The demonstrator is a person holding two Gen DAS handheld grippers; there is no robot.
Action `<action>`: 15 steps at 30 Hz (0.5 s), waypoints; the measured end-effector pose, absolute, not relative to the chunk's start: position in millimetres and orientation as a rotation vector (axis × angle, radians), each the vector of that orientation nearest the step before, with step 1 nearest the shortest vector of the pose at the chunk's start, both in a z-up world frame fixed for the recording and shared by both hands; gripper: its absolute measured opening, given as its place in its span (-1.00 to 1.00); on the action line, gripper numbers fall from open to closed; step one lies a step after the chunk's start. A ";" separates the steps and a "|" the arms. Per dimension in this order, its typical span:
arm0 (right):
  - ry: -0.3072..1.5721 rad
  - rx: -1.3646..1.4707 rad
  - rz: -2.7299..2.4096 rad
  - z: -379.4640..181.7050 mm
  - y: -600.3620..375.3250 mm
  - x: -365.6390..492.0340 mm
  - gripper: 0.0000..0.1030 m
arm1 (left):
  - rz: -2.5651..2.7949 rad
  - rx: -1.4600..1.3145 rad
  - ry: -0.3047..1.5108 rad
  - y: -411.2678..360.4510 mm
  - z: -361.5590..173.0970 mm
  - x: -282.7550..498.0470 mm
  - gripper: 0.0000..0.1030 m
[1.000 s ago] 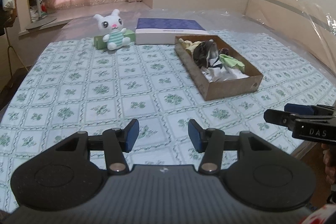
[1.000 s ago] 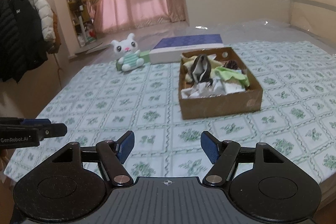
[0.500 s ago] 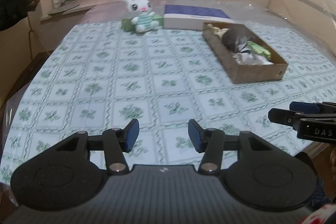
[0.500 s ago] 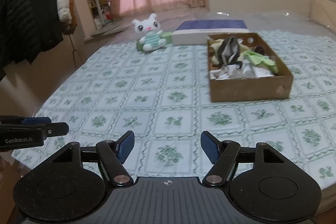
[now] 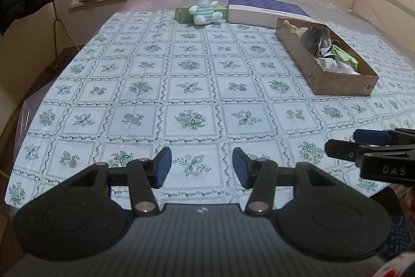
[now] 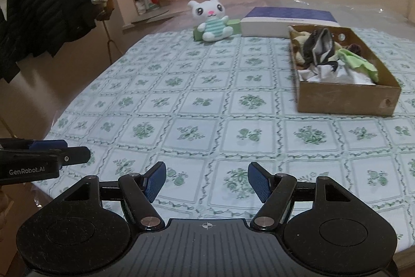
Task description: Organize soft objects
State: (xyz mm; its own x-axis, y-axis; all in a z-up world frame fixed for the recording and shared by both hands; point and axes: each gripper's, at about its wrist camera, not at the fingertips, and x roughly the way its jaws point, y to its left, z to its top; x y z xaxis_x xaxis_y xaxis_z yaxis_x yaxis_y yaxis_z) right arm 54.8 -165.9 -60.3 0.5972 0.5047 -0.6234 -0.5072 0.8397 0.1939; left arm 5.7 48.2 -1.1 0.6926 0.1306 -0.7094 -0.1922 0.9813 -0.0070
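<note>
A brown cardboard box (image 5: 339, 87) (image 6: 347, 100) on the right of the table holds crumpled soft items: grey, white, beige and green cloth (image 6: 358, 62). A white plush bunny (image 5: 201, 1) (image 6: 214, 18) in a striped shirt sits at the far edge. My left gripper (image 5: 201, 166) is open and empty, low over the near table edge. My right gripper (image 6: 206, 179) is open and empty, also at the near edge. Each gripper shows at the side of the other's view.
A green box (image 5: 182, 13) lies behind the bunny. A white box with a blue lid (image 5: 267, 11) sits at the back. The table has a floral cloth (image 5: 192, 95) under clear plastic. Jackets (image 6: 49, 4) hang on a rack at the left.
Both grippers have swung left and back a little, so the box sits further right in both views. Jaws stay open.
</note>
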 end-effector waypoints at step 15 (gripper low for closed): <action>0.734 -0.004 0.586 -64.3 -158.7 58.1 0.35 | 0.144 -0.073 0.776 39.1 -1.3 4.8 -0.03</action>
